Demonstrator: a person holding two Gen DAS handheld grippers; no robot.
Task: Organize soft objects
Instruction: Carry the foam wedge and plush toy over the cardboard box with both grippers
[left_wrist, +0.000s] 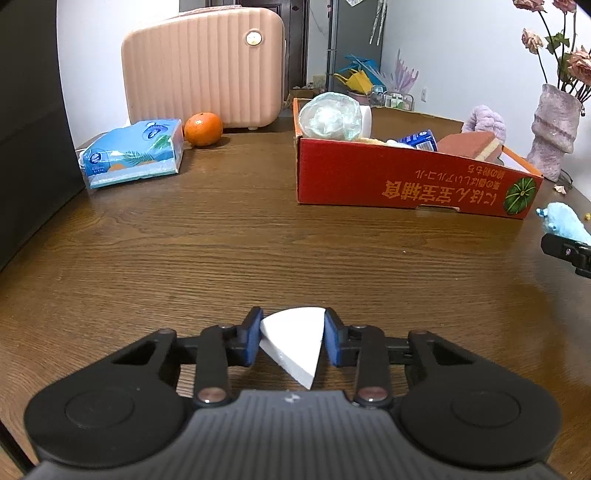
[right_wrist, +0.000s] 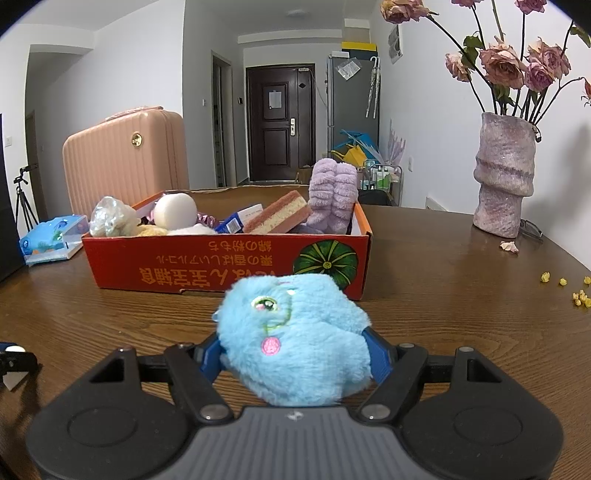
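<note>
Now the left gripper (left_wrist: 292, 338) pinches a white wedge (left_wrist: 295, 341), seemingly foam; the right gripper (right_wrist: 295, 354) squeezes a blue plush (right_wrist: 295, 339) before the red box (right_wrist: 229, 258).

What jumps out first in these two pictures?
A fluffy blue plush toy fills the right gripper, squeezed between its fingers. Behind it on the wooden table sits a red cardboard box heaped with soft things. The left gripper pinches a white foam wedge.

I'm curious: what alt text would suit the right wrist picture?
A handheld right gripper has its jaws shut on a fluffy blue plush toy above a wooden table. Behind stands a red cardboard box filled with soft items, with a vase of dried roses at right.
</note>
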